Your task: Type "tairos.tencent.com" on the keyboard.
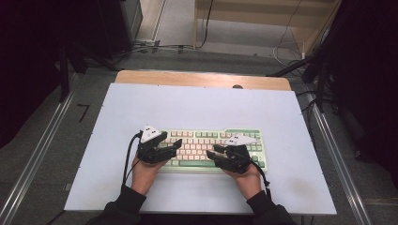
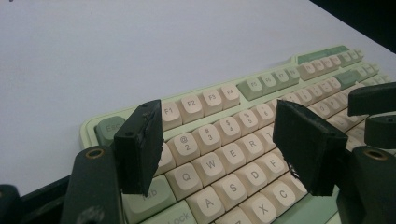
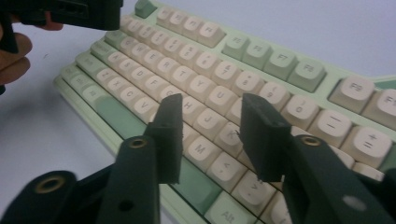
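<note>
A green keyboard (image 1: 206,140) with cream keys lies on the white table top (image 1: 197,101), near the person's side. My left gripper (image 1: 171,146) hovers over its left end. In the left gripper view the keyboard (image 2: 212,100) runs off to the right, and the left gripper (image 2: 219,112) stands open above the number and letter keys, holding nothing. My right gripper (image 1: 215,151) is over the keyboard's lower middle. In the right gripper view it (image 3: 214,102) has a narrower gap, its jaws on either side of the J and K keys of the keyboard (image 3: 261,56), clamping nothing.
A wooden strip (image 1: 202,78) borders the table's far edge. Metal rails (image 1: 37,154) run along both sides of the table. Cables and furniture legs lie on the floor beyond. The white surface around the keyboard is bare.
</note>
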The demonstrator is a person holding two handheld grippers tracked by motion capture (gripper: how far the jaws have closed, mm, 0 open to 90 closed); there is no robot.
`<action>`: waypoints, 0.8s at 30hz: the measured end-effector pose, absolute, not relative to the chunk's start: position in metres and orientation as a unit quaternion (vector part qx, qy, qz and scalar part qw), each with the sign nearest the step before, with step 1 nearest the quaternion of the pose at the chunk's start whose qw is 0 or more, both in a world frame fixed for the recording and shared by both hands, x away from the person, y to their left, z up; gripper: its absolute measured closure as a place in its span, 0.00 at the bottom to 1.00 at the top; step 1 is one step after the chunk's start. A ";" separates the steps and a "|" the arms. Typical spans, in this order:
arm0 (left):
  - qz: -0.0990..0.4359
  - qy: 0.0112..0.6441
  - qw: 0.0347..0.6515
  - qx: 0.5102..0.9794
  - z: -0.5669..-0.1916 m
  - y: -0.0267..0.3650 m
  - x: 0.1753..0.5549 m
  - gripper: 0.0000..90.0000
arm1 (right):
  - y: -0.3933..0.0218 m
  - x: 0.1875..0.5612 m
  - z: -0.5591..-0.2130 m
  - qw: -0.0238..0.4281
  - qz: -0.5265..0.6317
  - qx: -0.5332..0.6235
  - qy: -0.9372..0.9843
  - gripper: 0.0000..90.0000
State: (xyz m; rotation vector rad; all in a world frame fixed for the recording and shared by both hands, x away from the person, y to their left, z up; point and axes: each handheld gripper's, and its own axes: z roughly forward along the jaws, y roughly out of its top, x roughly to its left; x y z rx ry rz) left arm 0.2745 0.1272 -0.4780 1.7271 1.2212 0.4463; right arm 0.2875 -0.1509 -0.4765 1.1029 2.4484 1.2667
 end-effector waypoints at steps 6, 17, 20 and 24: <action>0.181 0.498 0.470 0.706 -0.478 0.127 0.274 0.39 | -0.146 0.286 -0.477 0.079 0.433 0.358 0.824 0.89; 0.179 0.499 0.471 0.705 -0.479 0.126 0.274 0.39 | -0.135 0.287 -0.483 0.076 0.422 0.338 0.838 0.97; 0.179 0.499 0.469 0.707 -0.480 0.126 0.274 0.39 | -0.131 0.286 -0.485 0.072 0.417 0.334 0.842 0.97; 0.179 0.499 0.471 0.705 -0.479 0.126 0.274 0.39 | -0.129 0.286 -0.487 0.076 0.411 0.330 0.846 0.97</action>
